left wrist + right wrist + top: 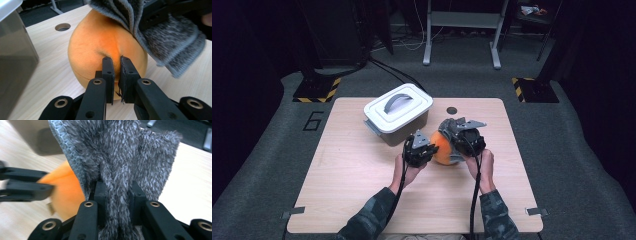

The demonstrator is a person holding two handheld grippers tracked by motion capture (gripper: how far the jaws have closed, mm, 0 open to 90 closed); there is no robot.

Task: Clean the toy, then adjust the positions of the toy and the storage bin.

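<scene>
Left hand-held gripper [116,61] pinches fold of orange plush ball [100,47], jaws nearly closed on fabric; pinch clear in left gripper view, hidden from above. Right hand-held gripper [116,187] clamps bunched grey fuzzy cloth [117,152], draped over ball's top. High view: ball rests mid-table [362,200], between both grippers, white lidded box [398,112] just behind.

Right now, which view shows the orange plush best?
Left gripper view: the plush faces the camera, left claw pinching its skin. High view shows it small between both claws. Right gripper view shows an orange blur behind the grey cloth.
</scene>
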